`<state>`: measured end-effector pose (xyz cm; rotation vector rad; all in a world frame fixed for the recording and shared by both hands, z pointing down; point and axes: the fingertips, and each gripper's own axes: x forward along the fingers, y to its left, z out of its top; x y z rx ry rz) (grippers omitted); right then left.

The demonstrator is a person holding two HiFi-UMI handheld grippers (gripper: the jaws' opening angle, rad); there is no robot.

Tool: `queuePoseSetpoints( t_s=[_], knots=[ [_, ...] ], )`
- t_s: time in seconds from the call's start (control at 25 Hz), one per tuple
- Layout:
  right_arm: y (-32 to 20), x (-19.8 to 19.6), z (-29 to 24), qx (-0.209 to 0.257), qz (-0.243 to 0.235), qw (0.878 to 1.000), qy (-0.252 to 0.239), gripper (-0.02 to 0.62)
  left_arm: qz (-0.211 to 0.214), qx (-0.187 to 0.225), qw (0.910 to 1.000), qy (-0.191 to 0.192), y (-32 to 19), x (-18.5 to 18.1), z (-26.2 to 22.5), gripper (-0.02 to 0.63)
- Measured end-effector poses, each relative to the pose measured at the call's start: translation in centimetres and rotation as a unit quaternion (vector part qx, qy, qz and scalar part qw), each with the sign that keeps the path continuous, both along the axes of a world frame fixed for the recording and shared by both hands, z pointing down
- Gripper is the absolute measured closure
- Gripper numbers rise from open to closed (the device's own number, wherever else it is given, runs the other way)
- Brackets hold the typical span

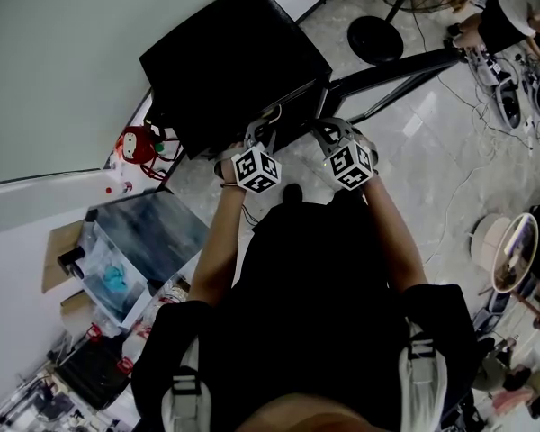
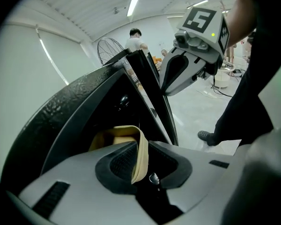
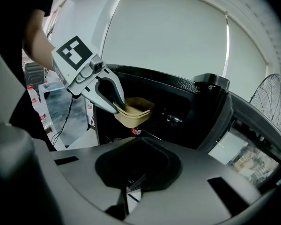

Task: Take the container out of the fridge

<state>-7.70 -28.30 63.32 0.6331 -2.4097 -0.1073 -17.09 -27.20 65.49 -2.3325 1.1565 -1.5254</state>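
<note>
tan container (image 3: 133,110) noted at 11 o'clock in right gripper view, at open fridge (image 1: 234,61) mouth. its rim wall is pinched by left gripper (image 2: 141,165). right gripper (image 3: 131,184) closed, empty. judged light, thin, flexy; opp. rim suggested for 2nd hold.

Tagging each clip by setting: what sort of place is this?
Likely a lab or workshop, not a home kitchen: a small black fridge on bare floor, loose cables, a standing fan.

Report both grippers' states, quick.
Left gripper: closed on the tan container rim.
Right gripper: closed, holding nothing.
</note>
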Motion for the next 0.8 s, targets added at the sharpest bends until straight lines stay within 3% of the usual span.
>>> queuePoseSetpoints(
  t_s=[0.28,0.8],
  knots=[
    [0.3,0.6,0.2,-0.001,0.009,1.0,0.003,0.597,-0.006,-0.011,0.9998,-0.018,-0.6,-1.1,1.3,0.513],
    [0.9,1.5,-0.3,0.011,0.045,0.999,0.003,0.597,0.036,-0.012,0.9987,-0.034,-0.4,-0.8,1.6,0.549]
  ],
)
